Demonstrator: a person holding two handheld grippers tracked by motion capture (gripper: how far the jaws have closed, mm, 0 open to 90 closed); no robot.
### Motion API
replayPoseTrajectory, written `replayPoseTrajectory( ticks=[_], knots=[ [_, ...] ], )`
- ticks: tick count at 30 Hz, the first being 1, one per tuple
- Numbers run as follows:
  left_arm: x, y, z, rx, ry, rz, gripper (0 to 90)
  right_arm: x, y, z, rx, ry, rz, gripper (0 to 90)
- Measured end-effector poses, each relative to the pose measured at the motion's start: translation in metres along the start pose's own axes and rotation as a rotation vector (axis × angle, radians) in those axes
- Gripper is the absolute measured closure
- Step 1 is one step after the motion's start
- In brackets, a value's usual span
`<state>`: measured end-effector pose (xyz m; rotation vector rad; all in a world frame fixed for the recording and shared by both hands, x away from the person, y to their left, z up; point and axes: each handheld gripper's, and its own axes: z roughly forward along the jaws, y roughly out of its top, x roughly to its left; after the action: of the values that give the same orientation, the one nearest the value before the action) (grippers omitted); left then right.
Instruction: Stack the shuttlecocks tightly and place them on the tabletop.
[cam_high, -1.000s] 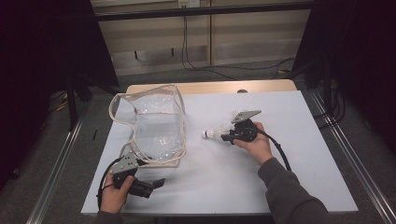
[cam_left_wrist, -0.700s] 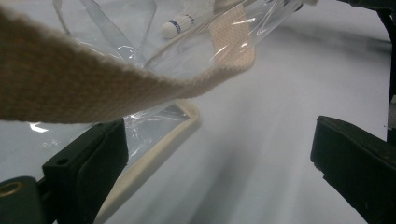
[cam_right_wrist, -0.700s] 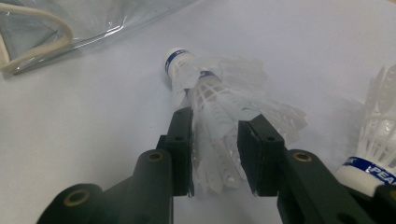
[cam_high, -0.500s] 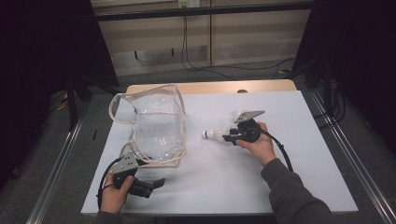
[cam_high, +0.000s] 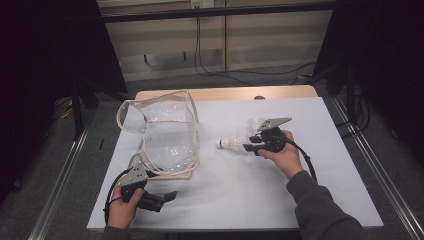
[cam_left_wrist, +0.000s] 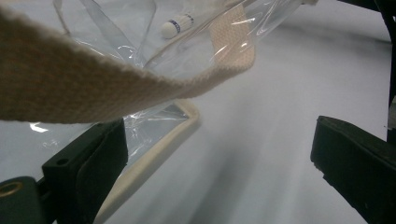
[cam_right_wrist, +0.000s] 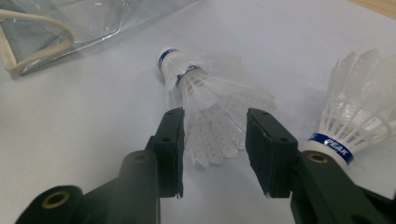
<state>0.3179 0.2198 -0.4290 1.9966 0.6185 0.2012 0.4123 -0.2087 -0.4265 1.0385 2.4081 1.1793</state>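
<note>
The shuttlecock (cam_right_wrist: 205, 100) lies on its side on the white table (cam_high: 280, 200), right of the middle, its cork tip with the blue band pointing left toward the bag and its feather skirt toward me. My right gripper (cam_right_wrist: 214, 149) sits around that skirt — the two black jaws stand on either side of the feathers, and they have just been opening, so there is a visible gap between each pad and the feathers. The shuttlecock rests on the table between them, not squeezed. From the high view, the same shuttlecock (cam_high: 231, 143) pokes out left of my right gripper (cam_high: 251, 148), with my right hand (cam_high: 282, 156) wrapped behind the gripper body.

A second shuttlecock (cam_right_wrist: 359, 116) stands just right of the first in the right gripper view, cork end near my jaw (its blue band carries lettering), feathers fanning up and away.

Further left lies the clear plastic bag (cam_high: 167, 135) with cream webbing trim, spread open on the table's left half, well apart from the shuttlecocks. My left gripper (cam_high: 167, 196) rests at the near left edge, just near of the bag, jaws wide apart and holding nothing — in the left gripper view a cream strap (cam_left_wrist: 93, 88) hangs across above them, and the bag's edge runs beside the left jaw.
</note>
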Motion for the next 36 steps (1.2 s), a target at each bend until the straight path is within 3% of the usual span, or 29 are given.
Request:
replayPoseTrajectory(
  ticks=[16, 24, 36],
  knots=[
    [0.0, 0.0, 0.0, 0.003, -0.001, 0.003, 3.9, -0.009, 0.003, -0.019, -0.032, -0.054, 0.048, 40.9],
    [0.0, 0.0, 0.0, 0.001, -0.003, 0.003, 3.8, -0.016, 0.008, -0.022, -0.039, -0.1, 0.088, 27.8],
    [0.0, 0.0, -0.001, -0.006, -0.008, -0.002, 3.9, -0.025, 0.019, -0.021, -0.064, -0.148, 0.137, 18.7]
  ],
)
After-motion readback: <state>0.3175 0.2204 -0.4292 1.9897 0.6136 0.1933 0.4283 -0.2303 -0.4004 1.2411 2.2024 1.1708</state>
